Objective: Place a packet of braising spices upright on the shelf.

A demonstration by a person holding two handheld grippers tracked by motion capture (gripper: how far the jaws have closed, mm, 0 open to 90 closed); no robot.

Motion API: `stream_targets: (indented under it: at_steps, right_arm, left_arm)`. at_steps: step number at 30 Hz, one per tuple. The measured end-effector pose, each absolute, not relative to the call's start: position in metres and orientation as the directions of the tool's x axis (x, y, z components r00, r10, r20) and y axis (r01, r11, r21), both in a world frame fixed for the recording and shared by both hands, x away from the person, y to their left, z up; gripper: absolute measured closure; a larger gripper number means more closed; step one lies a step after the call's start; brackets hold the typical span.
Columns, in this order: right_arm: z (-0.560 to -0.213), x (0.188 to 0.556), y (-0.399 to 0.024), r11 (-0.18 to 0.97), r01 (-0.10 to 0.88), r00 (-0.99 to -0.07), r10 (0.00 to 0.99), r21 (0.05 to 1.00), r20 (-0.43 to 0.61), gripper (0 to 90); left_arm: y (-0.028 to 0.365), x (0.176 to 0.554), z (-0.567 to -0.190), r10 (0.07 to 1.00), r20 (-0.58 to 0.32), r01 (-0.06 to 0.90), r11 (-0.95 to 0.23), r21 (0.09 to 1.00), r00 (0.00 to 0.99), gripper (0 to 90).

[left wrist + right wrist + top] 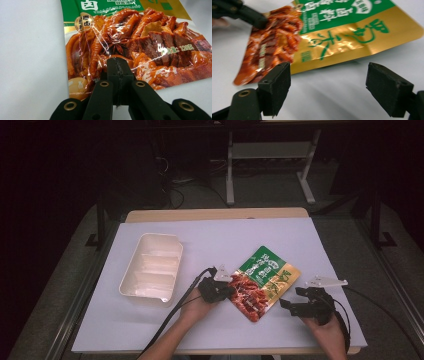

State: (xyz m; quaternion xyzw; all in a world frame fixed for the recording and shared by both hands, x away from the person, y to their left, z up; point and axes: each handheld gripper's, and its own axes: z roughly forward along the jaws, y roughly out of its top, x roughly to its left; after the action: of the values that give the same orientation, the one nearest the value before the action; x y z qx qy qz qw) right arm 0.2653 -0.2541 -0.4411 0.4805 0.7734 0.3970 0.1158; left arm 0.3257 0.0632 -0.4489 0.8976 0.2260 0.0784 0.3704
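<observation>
High view: a foil snack pouch [262, 282], printed green, gold and red, lies on the white table cover [280, 237], right of centre and near the person's edge. Left gripper view looks along the left gripper [117, 65], its 2 jaws pressed together at the pouch's red edge, over the printed food; whether the foil is pinched between them cannot be told. Right gripper [327, 82] is close beside the pouch's gold edge, jaws spread wide with bare cover between them, touching nothing. Well to the left sits a cream tray [131, 271] with 3 compartments.
</observation>
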Motion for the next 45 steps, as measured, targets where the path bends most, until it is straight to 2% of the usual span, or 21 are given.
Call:
stream_targets:
  at_steps: [16,20,26,37,45]
  right_arm:
    - [-0.44,0.303,-0.27,0.169,0.698,-0.417,0.886,0.696,0.203,21.4]
    - [-0.443,0.311,-0.273,0.124,0.72,-0.396,0.881,0.683,0.258,22.7]
    - [-0.447,0.317,-0.274,0.119,0.731,-0.38,0.888,0.671,0.258,22.9]
    - [-0.448,0.318,-0.269,0.127,0.728,-0.399,0.878,0.674,0.266,26.4]
    - [-0.448,0.318,-0.265,0.136,0.721,-0.427,0.859,0.679,0.282,32.3]
  left_arm:
    - [0.064,0.325,-0.45,0.463,-0.022,0.341,-0.62,0.706,0.886,90.0]
    - [0.064,0.325,-0.45,0.461,-0.018,0.338,-0.622,0.706,0.887,90.0]
    - [0.064,0.324,-0.45,0.464,-0.02,0.341,-0.621,0.706,0.886,90.0]
    - [0.062,0.323,-0.449,0.468,-0.01,0.338,-0.624,0.705,0.884,90.0]
    - [0.062,0.323,-0.449,0.47,-0.011,0.34,-0.623,0.704,0.883,90.0]
